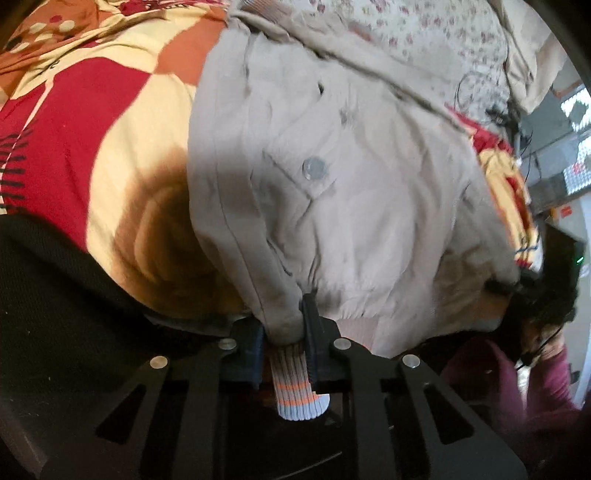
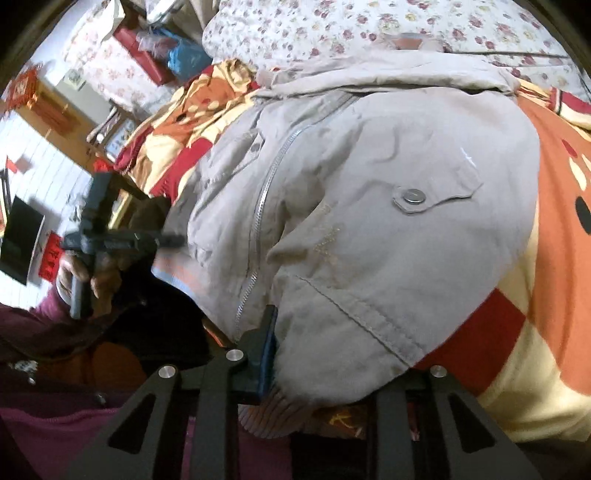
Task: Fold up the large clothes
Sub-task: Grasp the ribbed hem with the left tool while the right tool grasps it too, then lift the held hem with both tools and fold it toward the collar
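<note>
A beige zip jacket (image 1: 351, 206) with snap pockets lies on a bed, its ribbed hem toward me. My left gripper (image 1: 284, 332) is shut on the hem corner; the striped ribbed cuff (image 1: 295, 387) hangs between its fingers. In the right wrist view the same jacket (image 2: 369, 221) fills the frame. My right gripper (image 2: 310, 350) is shut on the other hem corner; only its left finger (image 2: 266, 347) shows, the other is hidden under the cloth. The left gripper (image 2: 170, 240) shows at the far left, held by a hand.
A red, orange and cream patterned bedspread (image 1: 92, 129) covers the bed. A floral quilt (image 2: 369, 22) lies at the far side. The person's maroon sleeve (image 1: 535, 387) and room furniture (image 2: 22, 240) are at the edges.
</note>
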Demonstrator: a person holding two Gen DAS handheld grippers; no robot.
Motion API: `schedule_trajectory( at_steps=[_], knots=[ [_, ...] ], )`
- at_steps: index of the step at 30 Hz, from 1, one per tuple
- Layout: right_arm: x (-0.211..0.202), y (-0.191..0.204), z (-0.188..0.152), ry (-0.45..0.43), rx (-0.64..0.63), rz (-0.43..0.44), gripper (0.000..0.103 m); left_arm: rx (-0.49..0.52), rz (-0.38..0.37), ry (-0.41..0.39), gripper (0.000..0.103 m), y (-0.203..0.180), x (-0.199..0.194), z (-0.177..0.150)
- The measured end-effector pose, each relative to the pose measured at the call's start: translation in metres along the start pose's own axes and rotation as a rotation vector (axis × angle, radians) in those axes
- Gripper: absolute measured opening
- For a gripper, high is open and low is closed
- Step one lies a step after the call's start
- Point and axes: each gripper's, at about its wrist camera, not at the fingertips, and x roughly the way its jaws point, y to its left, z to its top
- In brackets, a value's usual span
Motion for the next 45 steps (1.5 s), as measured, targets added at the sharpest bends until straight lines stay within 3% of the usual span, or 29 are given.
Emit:
schedule_trajectory(
  at_steps=[2,3,4,5,6,8,14,20,25,34,45],
  knots=[
    [0.007,-0.006,-0.001,0.035,0.036,0.040,0.052,-0.018,-0.026,0.001,0.014,0.003,-0.002,0.004],
    [0.011,-0.006,-0.001,0.054,0.047,0.031,0.051,-0.021,-0.031,0.000,0.014,0.001,-0.002,0.003],
    [0.012,-0.004,-0.001,0.064,0.038,0.003,0.048,-0.024,-0.040,-0.005,0.013,0.002,-0.004,0.005],
    [0.011,-0.002,0.000,0.058,0.028,-0.003,0.035,-0.026,-0.055,-0.012,0.013,0.002,-0.007,0.009],
    [0.006,0.000,0.000,0.037,0.020,0.002,0.023,-0.025,-0.066,-0.021,0.013,0.000,-0.012,0.012],
    [-0.007,0.003,0.002,-0.019,0.017,0.016,0.018,-0.017,-0.083,-0.058,0.012,-0.001,-0.026,0.020],
    [-0.041,0.003,0.022,-0.192,0.042,0.069,0.015,-0.035,-0.128,-0.228,0.012,-0.004,-0.076,0.064],
    [-0.061,-0.013,0.069,-0.374,0.102,0.084,0.015,-0.013,-0.056,-0.370,0.012,-0.018,-0.090,0.118],
    [-0.067,-0.025,0.101,-0.463,0.133,0.055,0.015,0.038,0.090,-0.476,0.013,-0.026,-0.090,0.138],
    [-0.054,-0.046,0.119,-0.481,0.154,-0.069,0.014,0.032,0.187,-0.495,0.013,-0.024,-0.073,0.155],
    [-0.055,-0.060,0.140,-0.512,0.163,-0.153,0.014,-0.003,0.189,-0.505,0.013,-0.023,-0.068,0.183]
  ],
)
